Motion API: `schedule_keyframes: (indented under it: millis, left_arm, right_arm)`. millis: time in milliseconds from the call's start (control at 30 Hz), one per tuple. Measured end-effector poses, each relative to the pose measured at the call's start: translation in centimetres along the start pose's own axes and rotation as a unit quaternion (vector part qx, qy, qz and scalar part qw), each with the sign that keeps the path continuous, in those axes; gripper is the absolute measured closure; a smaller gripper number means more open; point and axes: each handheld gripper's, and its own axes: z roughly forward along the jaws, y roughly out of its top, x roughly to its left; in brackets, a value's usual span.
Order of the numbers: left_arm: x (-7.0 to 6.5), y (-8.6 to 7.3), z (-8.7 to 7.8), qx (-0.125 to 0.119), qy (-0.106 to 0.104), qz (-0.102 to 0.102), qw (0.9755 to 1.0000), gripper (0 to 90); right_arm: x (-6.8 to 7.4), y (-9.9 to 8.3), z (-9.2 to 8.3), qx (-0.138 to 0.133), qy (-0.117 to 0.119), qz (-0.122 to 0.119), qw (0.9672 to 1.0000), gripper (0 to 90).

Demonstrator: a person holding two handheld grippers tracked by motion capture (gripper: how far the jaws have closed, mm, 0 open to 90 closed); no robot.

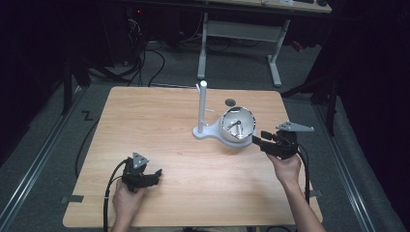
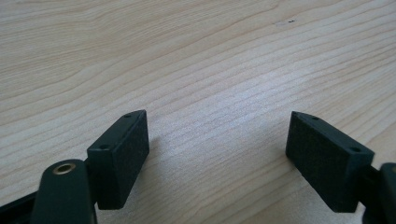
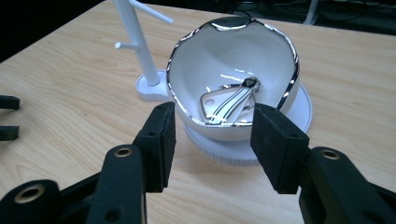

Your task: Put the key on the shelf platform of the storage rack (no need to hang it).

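A white bowl with a shiny silver rim (image 1: 237,123) (image 3: 233,84) rests on the round end of a white stand base (image 3: 303,109). Inside the bowl lies a metal, black-striped triangular piece (image 3: 229,105). A white post with side pegs (image 1: 202,104) (image 3: 135,42) rises from the other end of the base. My right gripper (image 1: 256,141) (image 3: 212,140) is open, its jaws just short of the bowl's near rim, nothing between them. My left gripper (image 1: 155,175) (image 2: 217,154) is open low over bare wood at the front left.
The wooden table (image 1: 159,125) has a small dark round spot (image 1: 230,102) behind the bowl. A grey-legged desk (image 1: 241,34) stands beyond the far edge. Cables (image 1: 109,193) trail off the front edge from both grippers.
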Motion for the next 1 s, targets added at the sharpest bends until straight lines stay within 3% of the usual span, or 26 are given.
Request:
schedule_keyframes:
  millis: [433,533,1000]
  left_arm:
    - [0.0,0.0,0.0,-0.001,0.000,-0.001,1.0000,21.7]
    - [0.0,0.0,0.0,-0.001,0.000,-0.001,1.0000,21.7]
    - [0.0,0.0,0.0,0.000,0.000,0.000,1.0000,21.7]
  right_arm:
    - [0.6,-2.3,-1.6,-0.017,0.004,0.010,0.9998,50.7]
    - [0.8,-2.7,-1.9,-0.031,0.007,0.006,0.9995,51.3]
    - [2.5,-4.8,-1.7,-0.021,0.018,-0.011,0.9996,51.8]
